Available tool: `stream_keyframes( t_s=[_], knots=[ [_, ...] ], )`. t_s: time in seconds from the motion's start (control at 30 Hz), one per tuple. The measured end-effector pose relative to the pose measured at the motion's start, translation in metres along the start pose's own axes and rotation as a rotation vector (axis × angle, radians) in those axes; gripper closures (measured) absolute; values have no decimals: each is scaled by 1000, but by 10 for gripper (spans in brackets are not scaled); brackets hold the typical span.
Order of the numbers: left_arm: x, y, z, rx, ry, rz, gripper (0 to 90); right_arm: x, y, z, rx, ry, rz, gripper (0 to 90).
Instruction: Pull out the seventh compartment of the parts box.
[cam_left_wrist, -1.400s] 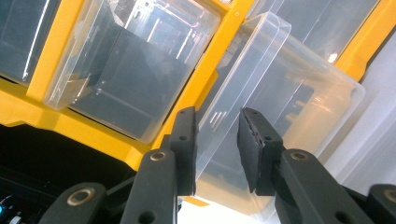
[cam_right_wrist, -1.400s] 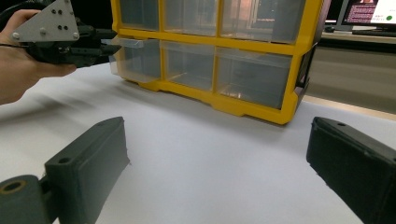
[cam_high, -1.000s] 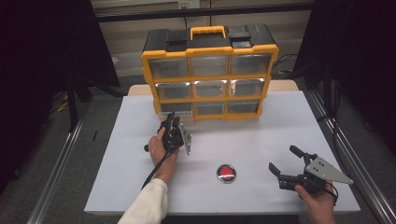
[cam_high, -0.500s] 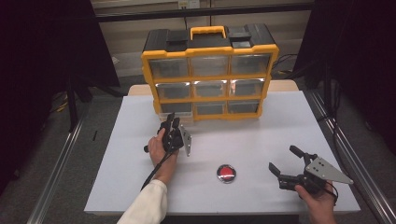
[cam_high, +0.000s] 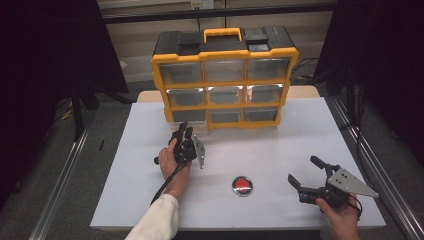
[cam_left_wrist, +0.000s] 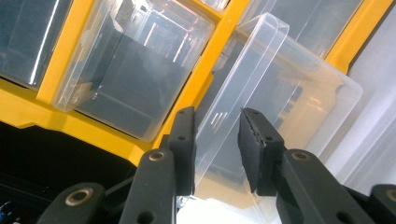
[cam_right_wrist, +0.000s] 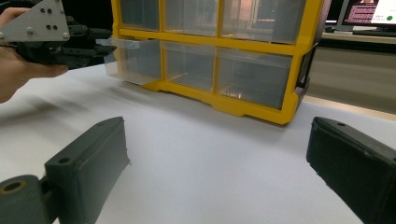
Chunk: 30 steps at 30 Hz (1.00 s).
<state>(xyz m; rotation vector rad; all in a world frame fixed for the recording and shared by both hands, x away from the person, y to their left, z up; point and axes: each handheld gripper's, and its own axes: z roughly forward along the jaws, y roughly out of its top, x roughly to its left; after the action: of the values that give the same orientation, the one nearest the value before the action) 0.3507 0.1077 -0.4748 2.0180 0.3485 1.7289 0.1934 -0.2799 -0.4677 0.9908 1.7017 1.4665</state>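
Unmoved since earlier frame. Left tool (cam_left_wrist: 217, 154) clamped on lip of bottom-left drawer (cam_left_wrist: 261, 107) of organizer (cam_high: 225, 75), partly drawn out; full withdrawal pending. Right tool (cam_high: 305, 175) wide, empty, beside red disc (cam_high: 242, 186).

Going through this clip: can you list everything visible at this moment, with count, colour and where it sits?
Drawer cabinet: one, yellow frame with black top and yellow handle, nine clear drawers, at the far side of the table.
Bottom-left drawer: one, clear plastic, pulled partly out of the cabinet, its front lip between the left gripper's jaws.
Round disc: one, red with a silver rim, on the table near the front, between the two hands.
Table: one, white top.
Left gripper: one, black, at the bottom-left drawer, held in the left hand, white sleeve.
Right gripper: one, black with a grey plate, jaws wide open, low over the table's front right, held in the right hand.
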Motion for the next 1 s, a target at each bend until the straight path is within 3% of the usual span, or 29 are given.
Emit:
stream_keyframes(
  t_s=[1.0],
  knots=[
    [1, -1, -8, -9, -16, -4, 673, 0, 1, -1, -4, -9, 4, 49]
  ],
)
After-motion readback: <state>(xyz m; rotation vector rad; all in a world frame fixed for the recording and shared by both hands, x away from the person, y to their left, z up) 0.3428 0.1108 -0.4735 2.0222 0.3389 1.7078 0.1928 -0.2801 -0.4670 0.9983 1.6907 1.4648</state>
